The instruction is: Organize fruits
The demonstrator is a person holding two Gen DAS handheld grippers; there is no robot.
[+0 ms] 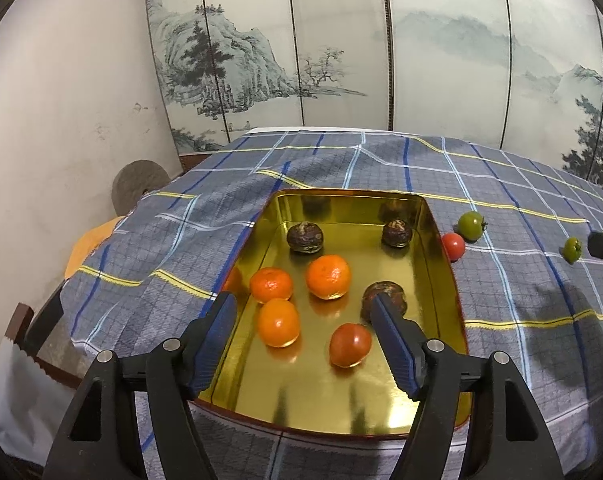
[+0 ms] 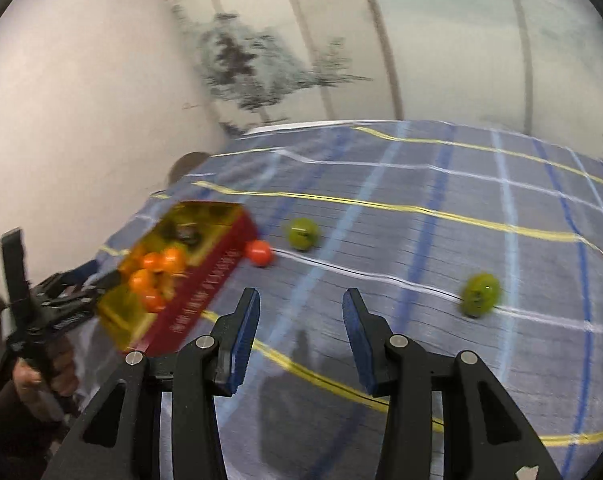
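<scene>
A gold tin tray point(image 1: 321, 400) holds three oranges point(image 1: 327, 277), three dark brown fruits point(image 1: 304, 237) and a red tomato point(image 1: 349, 344). My left gripper point(image 1: 301, 300) hangs open over the tray's near half, with nothing between its pads. On the cloth right of the tray lie a red tomato point(image 1: 453, 245) and two green tomatoes point(image 1: 470, 224) point(image 1: 572, 249). In the blurred right wrist view, my right gripper point(image 2: 301, 300) stands open and empty above bare cloth. From there the red tomato point(image 2: 258, 253) and one green tomato point(image 2: 302, 233) lie ahead, and the other green tomato point(image 2: 479, 294) is to the right.
A blue-grey checked cloth point(image 1: 501, 184) covers the table. A painted folding screen point(image 1: 341, 48) and a white wall point(image 1: 61, 100) stand behind. A round grey object point(image 1: 135, 186) sits at the table's left edge. A hand point(image 2: 41, 376) holds the left gripper beside the tray's red wall point(image 2: 205, 292).
</scene>
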